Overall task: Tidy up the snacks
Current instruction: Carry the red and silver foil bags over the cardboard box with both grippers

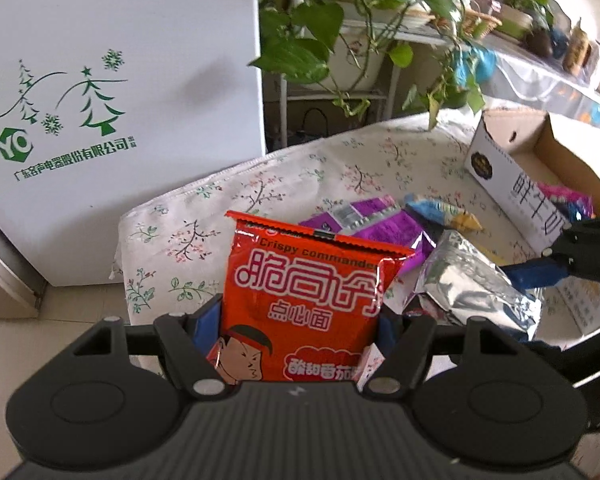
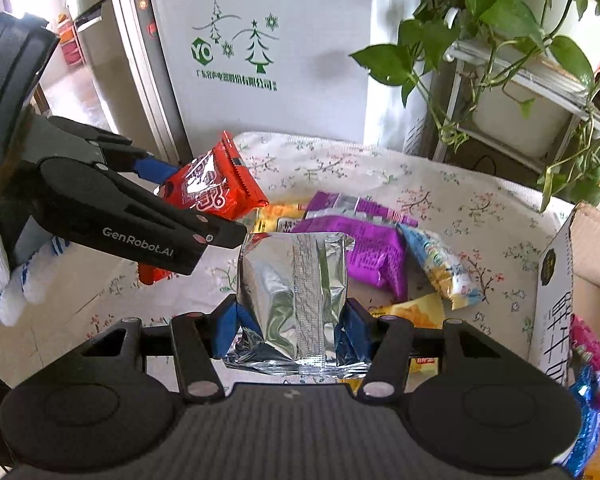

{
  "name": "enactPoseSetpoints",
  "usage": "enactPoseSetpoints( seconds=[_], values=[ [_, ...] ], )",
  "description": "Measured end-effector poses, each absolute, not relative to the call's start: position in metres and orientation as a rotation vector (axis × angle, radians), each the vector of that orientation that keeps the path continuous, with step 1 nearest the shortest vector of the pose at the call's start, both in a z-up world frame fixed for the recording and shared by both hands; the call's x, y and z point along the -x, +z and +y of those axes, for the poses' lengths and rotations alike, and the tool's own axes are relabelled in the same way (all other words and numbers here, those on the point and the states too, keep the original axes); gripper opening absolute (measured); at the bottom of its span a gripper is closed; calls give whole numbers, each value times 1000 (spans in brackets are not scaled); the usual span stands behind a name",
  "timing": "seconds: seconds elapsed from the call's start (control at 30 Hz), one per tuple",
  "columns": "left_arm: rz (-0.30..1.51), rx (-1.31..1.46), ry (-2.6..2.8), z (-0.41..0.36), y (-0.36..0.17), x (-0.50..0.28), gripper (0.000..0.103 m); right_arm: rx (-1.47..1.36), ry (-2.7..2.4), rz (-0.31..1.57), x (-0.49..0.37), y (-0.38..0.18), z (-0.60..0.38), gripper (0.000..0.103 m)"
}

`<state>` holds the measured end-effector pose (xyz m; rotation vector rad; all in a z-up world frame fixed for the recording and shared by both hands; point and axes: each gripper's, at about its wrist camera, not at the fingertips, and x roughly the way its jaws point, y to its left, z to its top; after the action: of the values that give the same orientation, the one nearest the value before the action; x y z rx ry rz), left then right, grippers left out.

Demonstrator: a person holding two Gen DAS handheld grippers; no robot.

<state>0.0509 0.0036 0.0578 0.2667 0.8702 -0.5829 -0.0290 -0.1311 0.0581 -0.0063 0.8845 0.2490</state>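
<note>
The red snack packet (image 1: 300, 300) is a glossy orange-red bag with white Chinese characters, the words "Crispy commander" and a cartoon face; it fills the lower centre of the left wrist view, lifted clear of the counter (image 1: 260, 184), which wears a white floral cloth. The left claw (image 1: 300, 316) is closed on its two sides, blue pads pressing the bag. In the right wrist view the same packet (image 2: 212, 184) sits at centre left, pinched by that claw (image 2: 204, 208), with a white-gloved hand (image 2: 4, 276) at the left edge.

The silver foil packet (image 2: 296, 288) is plain, crinkled, with a seam down its middle; it stands in the lower centre of the right wrist view, gripped on both sides by the right claw (image 2: 288, 324).

Loose on the cloth behind it I count two purple packets (image 2: 364, 248), one blue-and-yellow packet (image 2: 440, 268) and at least two yellow ones (image 2: 416, 312), partly hidden. One open cardboard box (image 2: 556, 288) stands at the right edge, with pink and blue packets (image 2: 592, 360) inside.

Beyond the counter, a white appliance (image 1: 120, 80) with green tree prints fills the upper left, and potted plants (image 1: 340, 32) the upper right.
</note>
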Motion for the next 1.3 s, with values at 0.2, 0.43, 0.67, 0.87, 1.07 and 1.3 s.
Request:
enactPoseSetpoints(
  seconds=[0.2, 0.43, 0.67, 0.87, 1.07, 1.3],
  values=[
    [838, -239, -572, -1, 70, -48, 72, -7, 241, 853, 33, 71, -137, 62],
    [804, -215, -568, -12, 82, -44, 72, -26, 215, 820, 34, 85, -149, 62],
    [796, -203, -566, -24, 86, -40, 72, -42, 194, 794, 37, 96, -163, 62],
    [779, -185, -585, -41, 93, -34, 72, -63, 155, 779, 41, 105, -179, 62],
    [768, -179, -606, -59, 96, -27, 72, -90, 100, 764, 47, 112, -199, 62],
    [748, -182, -638, -83, 98, -18, 72, -125, 31, 729, 60, 125, -229, 62]
  ],
)
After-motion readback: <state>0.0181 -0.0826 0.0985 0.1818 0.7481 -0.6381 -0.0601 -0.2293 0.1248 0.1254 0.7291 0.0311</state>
